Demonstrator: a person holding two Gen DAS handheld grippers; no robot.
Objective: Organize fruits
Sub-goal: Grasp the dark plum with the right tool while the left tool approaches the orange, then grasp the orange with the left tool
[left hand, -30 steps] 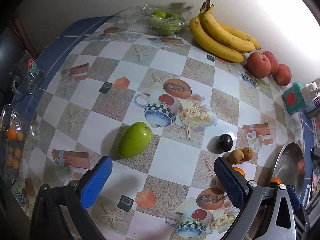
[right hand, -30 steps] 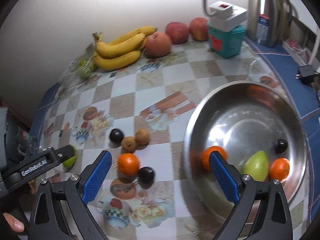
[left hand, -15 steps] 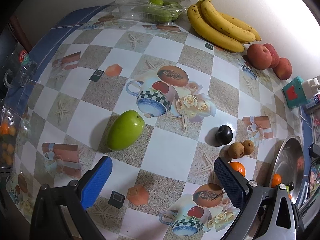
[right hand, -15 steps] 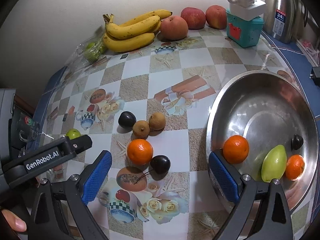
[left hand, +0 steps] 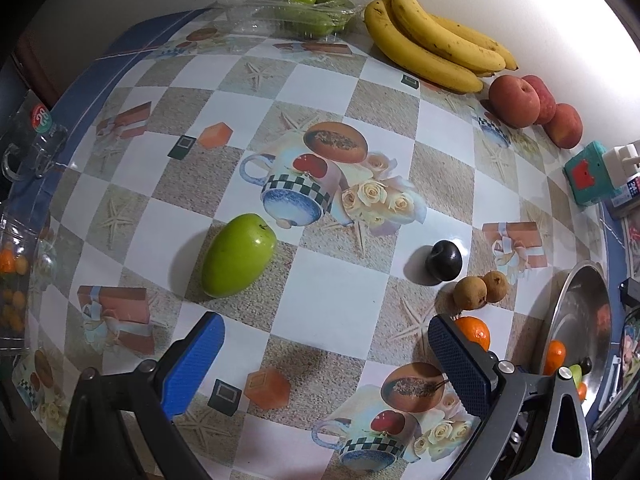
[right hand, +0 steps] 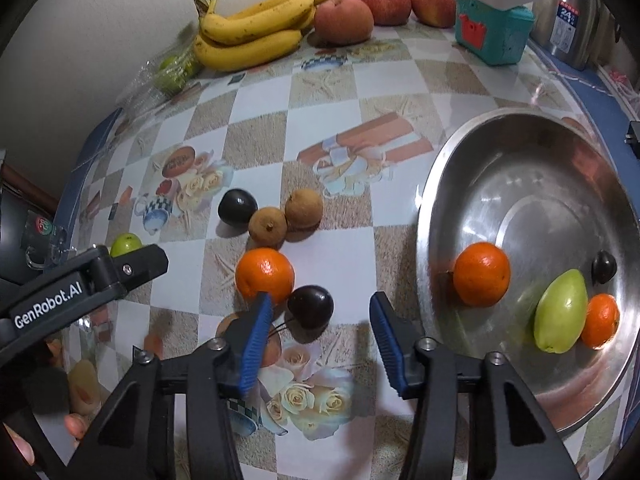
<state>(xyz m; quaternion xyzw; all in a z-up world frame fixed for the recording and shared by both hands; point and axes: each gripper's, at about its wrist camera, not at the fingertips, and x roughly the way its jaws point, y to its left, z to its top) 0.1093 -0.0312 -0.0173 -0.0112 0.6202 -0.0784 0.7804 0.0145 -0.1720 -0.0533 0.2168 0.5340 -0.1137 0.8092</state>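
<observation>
Currently closing my right gripper on plum; plum between pads, not yet pinched. Left gripper apart, empty. Must miss orange, then carry to bowl.

"genrobot.ai" on left gripper; "24" on kettle label; "28" on glass sticker.
</observation>
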